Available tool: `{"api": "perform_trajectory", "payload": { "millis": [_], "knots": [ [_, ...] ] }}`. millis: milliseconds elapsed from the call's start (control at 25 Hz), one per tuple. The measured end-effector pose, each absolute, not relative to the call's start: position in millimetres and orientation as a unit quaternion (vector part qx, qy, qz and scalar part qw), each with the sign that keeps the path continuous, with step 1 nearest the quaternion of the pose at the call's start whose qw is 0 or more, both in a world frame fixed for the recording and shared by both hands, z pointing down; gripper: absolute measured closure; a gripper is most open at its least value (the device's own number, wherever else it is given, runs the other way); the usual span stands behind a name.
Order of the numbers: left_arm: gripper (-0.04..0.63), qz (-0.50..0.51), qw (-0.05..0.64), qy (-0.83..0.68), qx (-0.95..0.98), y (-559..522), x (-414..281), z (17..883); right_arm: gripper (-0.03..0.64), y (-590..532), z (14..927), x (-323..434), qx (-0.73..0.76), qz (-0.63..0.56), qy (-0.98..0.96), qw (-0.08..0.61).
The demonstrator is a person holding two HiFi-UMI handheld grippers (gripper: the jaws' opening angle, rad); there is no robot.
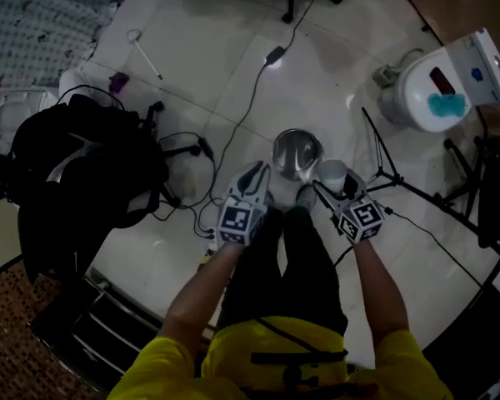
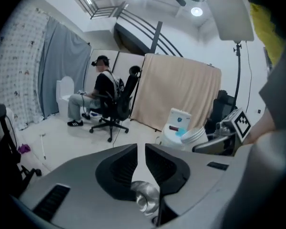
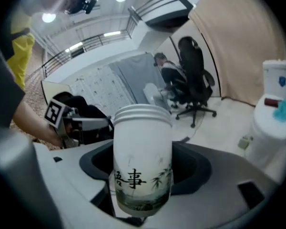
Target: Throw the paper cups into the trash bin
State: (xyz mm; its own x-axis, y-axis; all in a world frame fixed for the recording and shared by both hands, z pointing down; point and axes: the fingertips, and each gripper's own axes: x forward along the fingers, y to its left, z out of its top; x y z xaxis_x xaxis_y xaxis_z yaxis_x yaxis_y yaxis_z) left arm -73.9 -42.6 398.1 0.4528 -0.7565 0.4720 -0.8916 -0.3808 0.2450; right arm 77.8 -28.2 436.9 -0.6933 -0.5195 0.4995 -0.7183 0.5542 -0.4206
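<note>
Clamping a paper cup (image 3: 142,156), the right tool (image 1: 335,186) reaches beside the trash bin (image 1: 297,152); left tool (image 1: 254,173) narrow, empty.

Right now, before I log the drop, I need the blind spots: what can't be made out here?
- Trash bin contents: head view too dark and glary; in the left gripper view the left gripper covers most of it.
- Paper cup inside: mouth faces away in the right gripper view; too small in the head view.
- Right gripper pads: hidden behind the cup in its own view.

Shiny metal trash bin (image 1: 297,150), matt paper cup (image 3: 142,151)
</note>
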Motion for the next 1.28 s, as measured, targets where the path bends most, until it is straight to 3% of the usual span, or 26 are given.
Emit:
{"api": "perform_trajectory", "payload": {
  "millis": [120,280,480,840,1080,1280],
  "knots": [
    [0.551,0.154,0.268,-0.5,0.809,-44,-61,493,0.276,-26,577,78,0.344,0.357,-0.839,0.222],
    [0.551,0.167,0.279,-0.501,0.802,-57,-63,607,0.276,-56,727,44,0.326,0.395,-0.822,0.25],
    [0.549,0.198,0.295,-0.49,0.796,-38,-72,704,0.276,-53,856,14,0.326,0.439,-0.782,0.299],
    [0.549,0.221,0.295,-0.464,0.806,-48,-86,747,0.272,-43,967,1,0.261,0.34,-0.786,0.446],
    [0.549,0.229,0.312,-0.475,0.79,-46,-96,766,0.244,-33,987,-5,0.248,0.372,-0.77,0.455],
    [0.549,0.237,0.324,-0.473,0.784,-39,-95,772,0.262,-40,974,-3,0.273,0.353,-0.778,0.442]
  ]
}}
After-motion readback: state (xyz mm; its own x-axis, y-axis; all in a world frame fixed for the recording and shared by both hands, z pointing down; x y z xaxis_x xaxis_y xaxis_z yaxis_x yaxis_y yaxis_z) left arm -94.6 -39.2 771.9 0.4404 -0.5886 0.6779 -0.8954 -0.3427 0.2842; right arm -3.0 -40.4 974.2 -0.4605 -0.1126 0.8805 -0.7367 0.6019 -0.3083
